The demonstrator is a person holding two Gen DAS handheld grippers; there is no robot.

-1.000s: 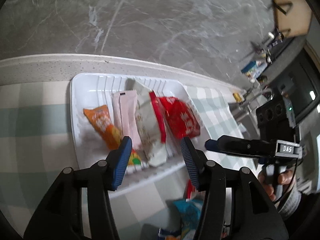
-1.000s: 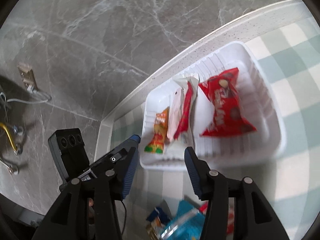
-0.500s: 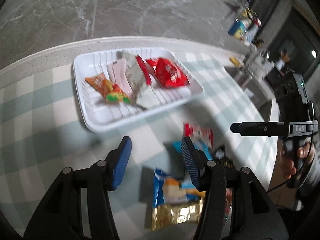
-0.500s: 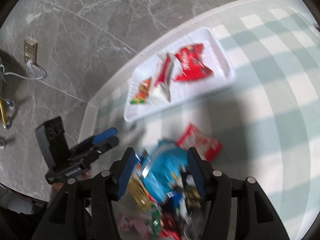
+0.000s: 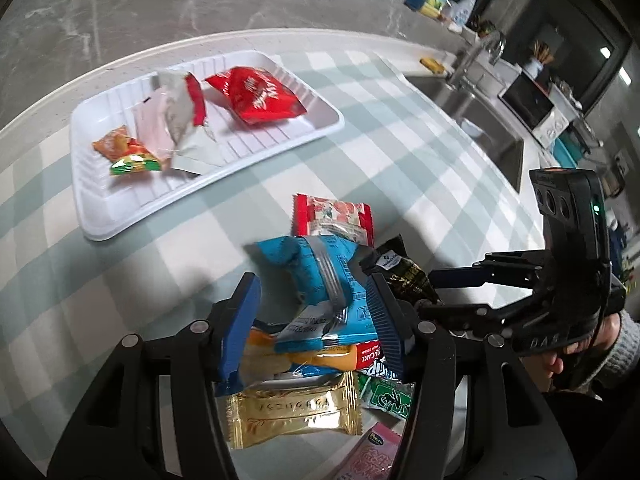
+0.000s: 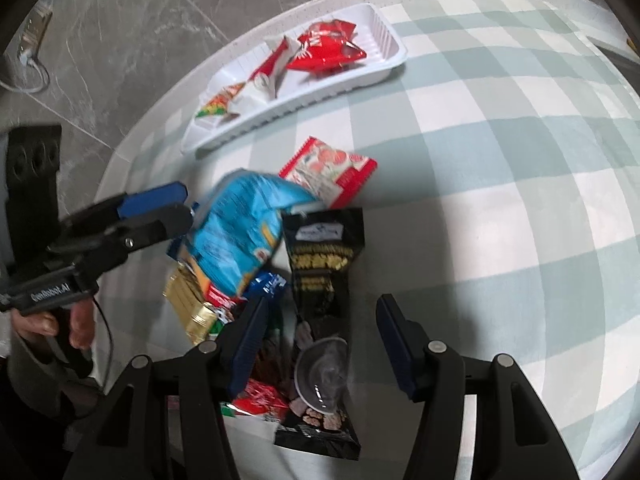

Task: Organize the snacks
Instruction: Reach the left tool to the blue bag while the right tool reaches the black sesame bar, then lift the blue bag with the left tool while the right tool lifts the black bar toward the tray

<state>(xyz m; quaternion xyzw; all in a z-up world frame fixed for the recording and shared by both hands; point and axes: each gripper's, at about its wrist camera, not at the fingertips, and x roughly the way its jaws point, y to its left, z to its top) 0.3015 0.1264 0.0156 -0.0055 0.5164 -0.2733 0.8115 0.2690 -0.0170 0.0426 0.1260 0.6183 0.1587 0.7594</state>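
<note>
With my left hand-held gripper (image 5: 312, 320) spread around the blue snack packet (image 5: 316, 280), I should centre it and pinch gently before lifting toward the white tray (image 5: 96, 224).

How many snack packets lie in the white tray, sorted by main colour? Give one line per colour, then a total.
Red: 1, the red packet
Orange: 1, the orange packet
Pink: 1, the pink packet
White with a red edge: 1, the white packet
Total: 4 packets in the white tray
</note>
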